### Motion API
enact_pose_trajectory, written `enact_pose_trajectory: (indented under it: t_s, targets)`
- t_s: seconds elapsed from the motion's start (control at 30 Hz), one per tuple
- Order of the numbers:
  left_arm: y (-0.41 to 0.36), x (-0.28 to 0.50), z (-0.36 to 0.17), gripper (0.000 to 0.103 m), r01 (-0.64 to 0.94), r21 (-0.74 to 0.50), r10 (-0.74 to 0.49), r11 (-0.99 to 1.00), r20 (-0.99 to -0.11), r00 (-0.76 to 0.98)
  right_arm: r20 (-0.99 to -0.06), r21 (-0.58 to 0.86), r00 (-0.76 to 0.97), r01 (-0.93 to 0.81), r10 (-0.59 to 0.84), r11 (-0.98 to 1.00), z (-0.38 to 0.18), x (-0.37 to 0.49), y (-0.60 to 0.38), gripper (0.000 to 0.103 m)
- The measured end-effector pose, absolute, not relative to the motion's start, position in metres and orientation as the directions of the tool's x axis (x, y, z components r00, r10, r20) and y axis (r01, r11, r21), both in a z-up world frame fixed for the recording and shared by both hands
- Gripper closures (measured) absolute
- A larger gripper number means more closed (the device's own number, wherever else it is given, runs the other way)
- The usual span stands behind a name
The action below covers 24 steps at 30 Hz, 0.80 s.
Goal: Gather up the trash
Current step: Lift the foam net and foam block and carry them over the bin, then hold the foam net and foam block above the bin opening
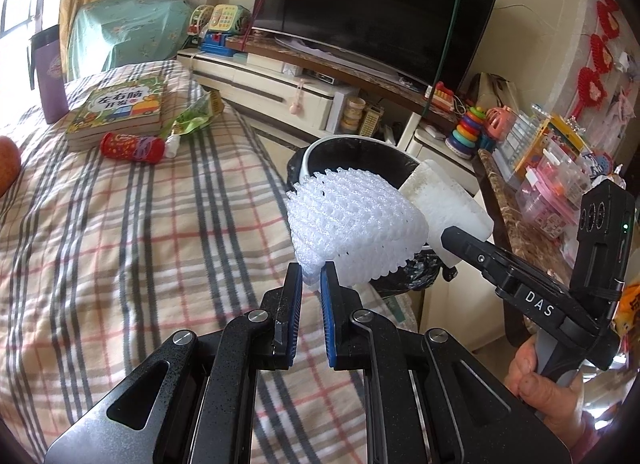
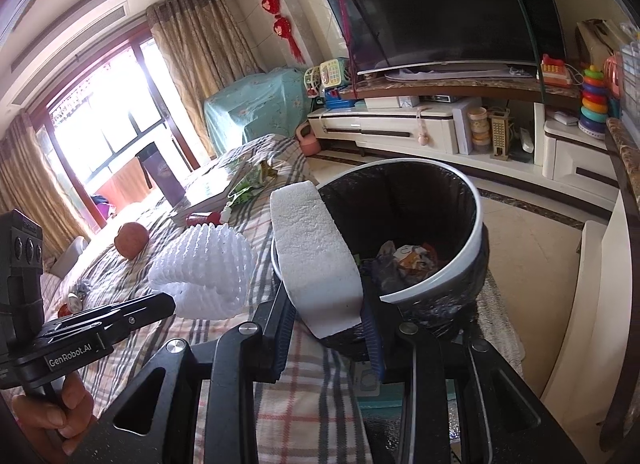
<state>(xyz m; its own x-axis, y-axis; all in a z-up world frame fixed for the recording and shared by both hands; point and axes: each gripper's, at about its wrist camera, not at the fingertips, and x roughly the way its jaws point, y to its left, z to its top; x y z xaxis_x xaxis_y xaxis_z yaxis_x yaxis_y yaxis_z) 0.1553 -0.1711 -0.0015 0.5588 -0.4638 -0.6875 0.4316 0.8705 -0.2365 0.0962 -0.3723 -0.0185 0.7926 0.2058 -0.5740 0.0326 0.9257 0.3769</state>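
My left gripper (image 1: 311,272) is shut on a white foam fruit net (image 1: 344,219), held above the plaid-covered table edge; the net also shows in the right wrist view (image 2: 204,268). My right gripper (image 2: 326,316) is shut on a white foam block (image 2: 316,256), held at the near rim of the trash bin (image 2: 476,232); the block also shows in the left wrist view (image 1: 448,203). The bin, white-rimmed with a black liner (image 1: 352,155), holds crumpled trash (image 2: 408,260). A red can (image 1: 132,147) and a green wrapper (image 1: 192,115) lie on the table.
The plaid cloth (image 1: 120,244) also carries stacked books (image 1: 120,111), a purple cup (image 1: 50,71) and an orange fruit (image 2: 131,239). A TV (image 1: 372,7) on a low cabinet stands behind. A side table with toys (image 1: 540,167) stands at the right.
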Motion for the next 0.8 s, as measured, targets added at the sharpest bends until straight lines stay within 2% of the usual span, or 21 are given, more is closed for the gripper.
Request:
enact_pose_trajectory:
  t_s: [0.8]
  targets:
    - [-0.207,0.174,0.004,0.094,0.478,-0.235,-0.492,0.847,-0.689,0.532,-0.584,0.358,0.794,0.065,0.168,0.932,-0.013,0.112,-0.396,0.071]
